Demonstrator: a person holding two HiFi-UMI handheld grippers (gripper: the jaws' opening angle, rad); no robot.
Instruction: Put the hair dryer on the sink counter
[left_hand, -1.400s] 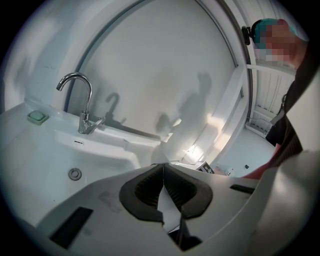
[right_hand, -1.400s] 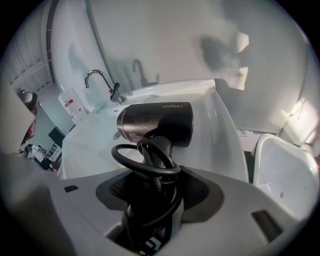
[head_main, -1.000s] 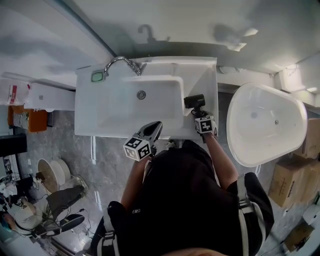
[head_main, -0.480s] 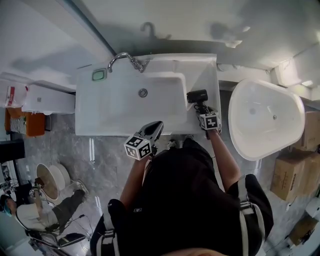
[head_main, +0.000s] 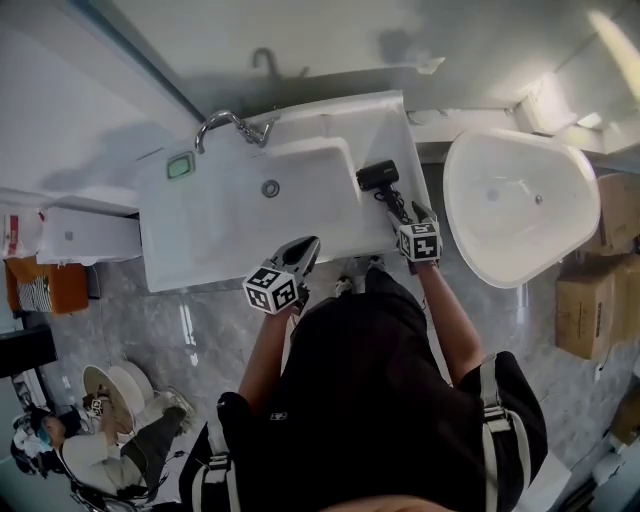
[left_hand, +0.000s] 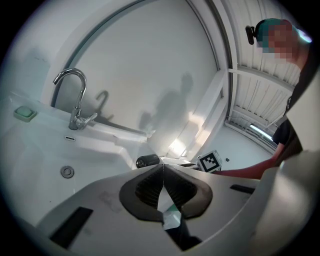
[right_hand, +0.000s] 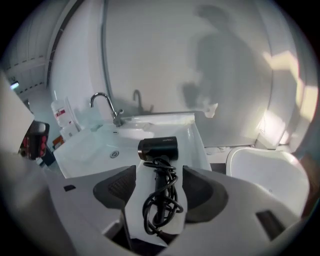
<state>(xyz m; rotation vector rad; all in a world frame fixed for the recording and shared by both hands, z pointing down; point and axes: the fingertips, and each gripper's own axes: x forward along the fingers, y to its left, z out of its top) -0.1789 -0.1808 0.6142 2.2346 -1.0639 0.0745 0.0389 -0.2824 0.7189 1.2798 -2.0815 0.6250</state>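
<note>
Hair dryer (head_main: 372, 176) lying on the sink counter (head_main: 392, 128), right of the basin (head_main: 230, 205), its cord (right_hand: 161, 207) bundled by the handle, probably so that nothing trails off the edge. Right gripper (head_main: 408, 214): jaws just opened wide, framing the cord without touching it, apparently releasing the set-down dryer. Left gripper (head_main: 310, 248): jaws shut on nothing, held at the counter's front edge, evidently not needed

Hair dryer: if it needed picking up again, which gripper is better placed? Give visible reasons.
Right. The right gripper, jaws just been opening, points at the hair dryer on the sink counter, its handle framed between them, untouched. The left gripper is shut, off by the basin front edge.
</note>
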